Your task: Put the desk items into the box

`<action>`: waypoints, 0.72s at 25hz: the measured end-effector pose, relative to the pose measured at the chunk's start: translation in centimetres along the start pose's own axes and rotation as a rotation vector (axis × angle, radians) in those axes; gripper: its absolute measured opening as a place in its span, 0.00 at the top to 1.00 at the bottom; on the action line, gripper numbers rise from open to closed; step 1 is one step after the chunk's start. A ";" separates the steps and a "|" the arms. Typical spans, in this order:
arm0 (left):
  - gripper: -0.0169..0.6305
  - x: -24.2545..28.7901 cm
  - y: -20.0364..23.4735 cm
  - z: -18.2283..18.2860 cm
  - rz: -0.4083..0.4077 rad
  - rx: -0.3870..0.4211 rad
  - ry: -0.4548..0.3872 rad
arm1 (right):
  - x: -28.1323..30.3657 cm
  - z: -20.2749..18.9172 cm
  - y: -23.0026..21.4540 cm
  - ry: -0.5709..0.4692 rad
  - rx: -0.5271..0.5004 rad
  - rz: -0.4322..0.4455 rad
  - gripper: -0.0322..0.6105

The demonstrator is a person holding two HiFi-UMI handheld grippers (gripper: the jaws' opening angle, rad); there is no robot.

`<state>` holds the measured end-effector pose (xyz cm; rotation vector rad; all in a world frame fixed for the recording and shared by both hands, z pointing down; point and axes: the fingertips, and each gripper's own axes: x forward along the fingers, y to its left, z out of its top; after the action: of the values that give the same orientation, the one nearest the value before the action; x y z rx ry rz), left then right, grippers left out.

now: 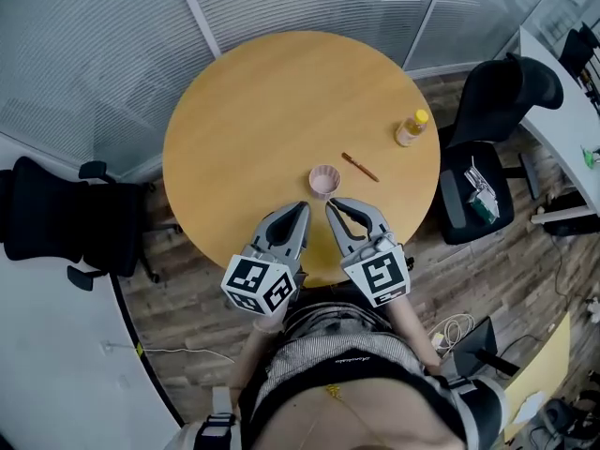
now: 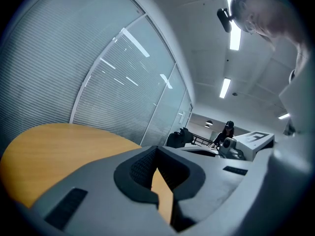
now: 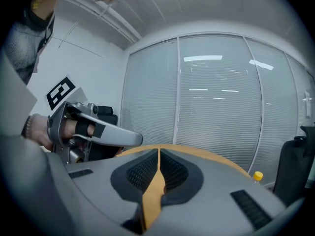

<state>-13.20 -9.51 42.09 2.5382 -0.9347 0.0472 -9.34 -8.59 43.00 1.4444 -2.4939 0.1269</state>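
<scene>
Two tools hover at the tabletop's (image 1: 253, 111) near edge: the left gripper (image 1: 301, 208) and right gripper (image 1: 334, 205), fingers pressed together and empty, likely poised to start. The cup (image 1: 324, 180) sits just beyond them, a stick (image 1: 360, 167) and bottle (image 1: 411, 129) toward the right edge; no box shows.

Table (image 1: 253, 111) was smooth, matt, light wood. Left tongs (image 1: 302, 208) and right tongs (image 1: 332, 204) were matt grey plastic, with ribbed dark pads (image 3: 140, 172). Bottle (image 1: 410, 129) looked clear plastic.
</scene>
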 end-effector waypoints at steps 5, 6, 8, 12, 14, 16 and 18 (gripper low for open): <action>0.97 -0.2 -0.1 -0.4 -0.008 -0.016 0.001 | -0.2 -0.3 -0.1 0.020 -0.001 -0.016 0.91; 0.97 -0.1 -0.1 -0.4 -0.005 -0.020 -0.001 | -0.1 -0.3 -0.2 0.021 -0.001 -0.013 0.91; 0.97 0.2 -0.1 -0.3 0.003 -0.026 -0.005 | 0.0 -0.1 -0.7 0.019 -0.004 -0.002 0.91; 0.97 1.6 -0.4 -0.1 0.020 -0.029 -0.009 | 0.2 0.3 -1.7 0.013 -0.020 0.030 0.91; 0.97 2.5 -0.8 0.2 0.026 -0.027 -0.013 | 0.1 0.5 -2.5 0.012 -0.031 0.043 0.91; 0.97 3.2 -1.1 0.4 0.034 -0.025 -0.014 | 0.1 0.7 -3.2 0.011 -0.037 0.055 0.91; 0.97 3.7 -1.4 0.5 0.042 -0.026 -0.015 | 0.0 0.7 -3.9 0.011 -0.039 0.065 0.91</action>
<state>-9.51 -11.05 41.78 2.4986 -0.9876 0.0290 -6.12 -10.68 42.17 1.3449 -2.5212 0.0972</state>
